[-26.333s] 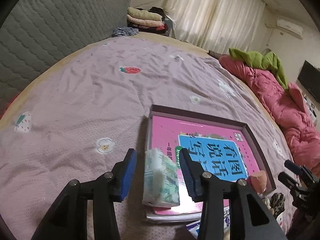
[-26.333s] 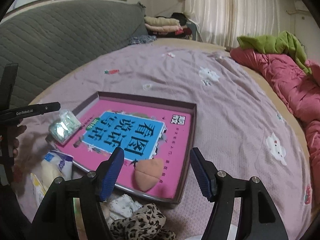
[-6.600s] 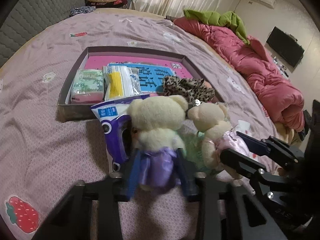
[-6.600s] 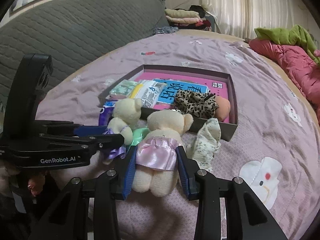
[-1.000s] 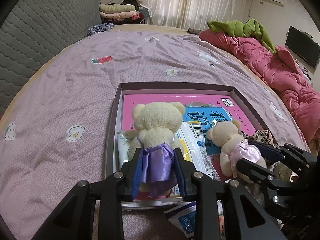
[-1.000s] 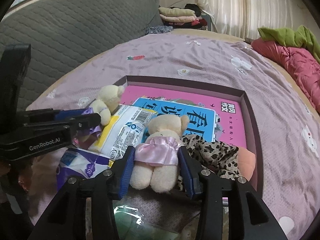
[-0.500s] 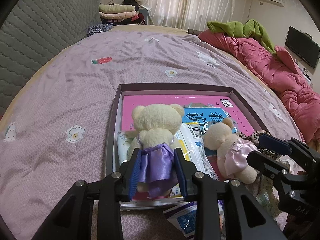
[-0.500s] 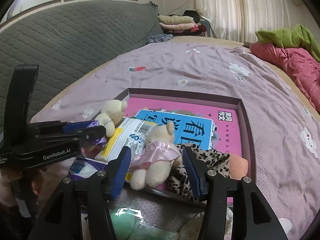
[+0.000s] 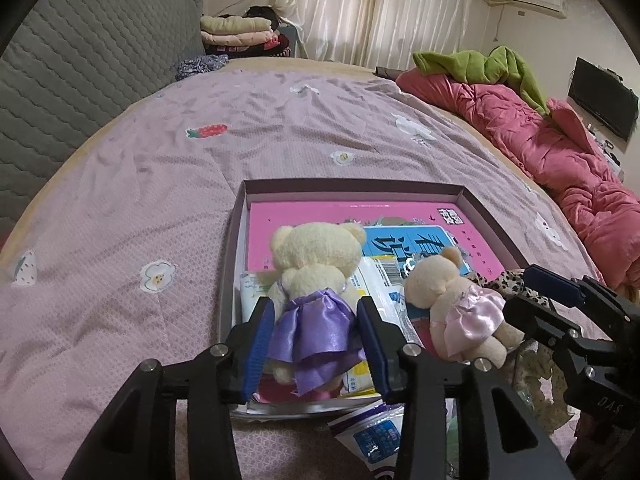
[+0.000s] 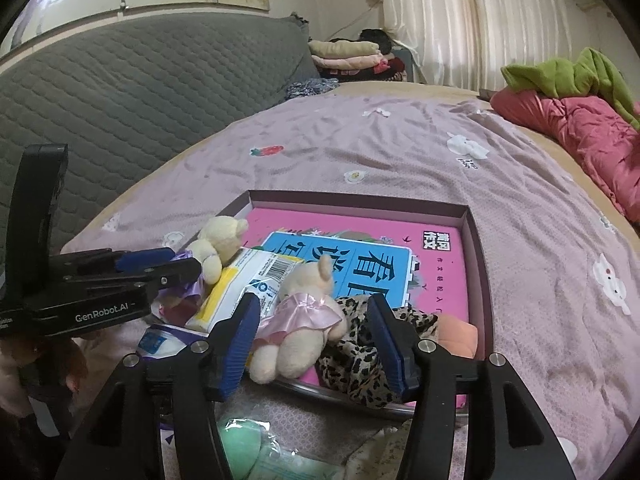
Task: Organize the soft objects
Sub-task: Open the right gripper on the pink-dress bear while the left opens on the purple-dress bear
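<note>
A shallow dark box [image 9: 352, 189] [image 10: 476, 248] with a pink book in it lies on the lilac bedspread. My left gripper [image 9: 316, 334] is shut on a cream bear in a purple skirt [image 9: 314, 276], upright over the box's near left part; it also shows in the right wrist view [image 10: 218, 246]. A cream bear in a pink skirt [image 10: 298, 318] [image 9: 456, 304] lies tilted in the box between the spread fingers of my open right gripper [image 10: 312, 344], untouched. A tissue pack [image 10: 250, 280] lies under the bears. A leopard cloth [image 10: 372, 344] and a peach sponge [image 10: 458, 334] lie at the box's near right.
A blue and white packet [image 9: 372, 434] and a green item in plastic [image 10: 248, 450] lie on the bed before the box. A floral cloth [image 9: 540, 384] lies near right. A pink quilt [image 9: 560, 160] lies on the right. A grey headboard [image 10: 140, 88] is on the left.
My right gripper has opened and let go of the pink-skirted bear, which now lies tilted in the box. The left gripper still holds the purple-skirted bear, nearly unmoved.
</note>
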Demonstrator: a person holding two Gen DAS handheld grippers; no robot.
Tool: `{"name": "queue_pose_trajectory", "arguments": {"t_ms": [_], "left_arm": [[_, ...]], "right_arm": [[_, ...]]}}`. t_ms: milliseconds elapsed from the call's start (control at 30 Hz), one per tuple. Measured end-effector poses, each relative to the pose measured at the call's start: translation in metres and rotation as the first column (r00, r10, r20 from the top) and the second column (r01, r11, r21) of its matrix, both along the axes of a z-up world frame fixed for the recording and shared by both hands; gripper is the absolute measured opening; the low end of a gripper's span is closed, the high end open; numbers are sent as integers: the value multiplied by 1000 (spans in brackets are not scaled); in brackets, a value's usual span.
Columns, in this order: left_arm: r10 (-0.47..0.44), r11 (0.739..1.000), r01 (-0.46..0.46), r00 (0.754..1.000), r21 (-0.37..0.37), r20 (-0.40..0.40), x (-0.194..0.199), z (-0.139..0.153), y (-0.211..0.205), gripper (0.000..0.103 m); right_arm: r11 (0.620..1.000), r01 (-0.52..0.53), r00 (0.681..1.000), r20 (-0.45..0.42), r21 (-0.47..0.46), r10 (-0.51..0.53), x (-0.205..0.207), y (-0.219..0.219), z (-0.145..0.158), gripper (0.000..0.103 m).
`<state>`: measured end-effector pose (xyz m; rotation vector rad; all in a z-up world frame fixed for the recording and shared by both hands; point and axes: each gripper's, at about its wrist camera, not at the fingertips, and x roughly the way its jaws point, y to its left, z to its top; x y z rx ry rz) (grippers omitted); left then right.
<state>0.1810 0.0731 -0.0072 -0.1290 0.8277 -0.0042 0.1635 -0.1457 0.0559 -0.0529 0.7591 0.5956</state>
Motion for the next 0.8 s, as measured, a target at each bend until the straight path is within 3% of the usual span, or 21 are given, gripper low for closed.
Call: {"name": "queue_pose_trajectory", "arguments": {"t_ms": [367, 533, 800], "left_arm": [[51, 998, -49, 998, -44, 45, -3, 10, 16, 44], [40, 998, -35, 996, -60, 83, -7, 18, 16, 53], [-6, 1000, 7, 996, -16, 87, -9, 19, 2, 53]], "right_arm": [[1000, 3, 1000, 11, 3, -3, 0, -2, 2, 58], [1000, -4, 1000, 13, 11, 4, 0, -1, 2, 68], [1000, 11, 999, 30, 16, -12, 0, -5, 7, 69]]}}
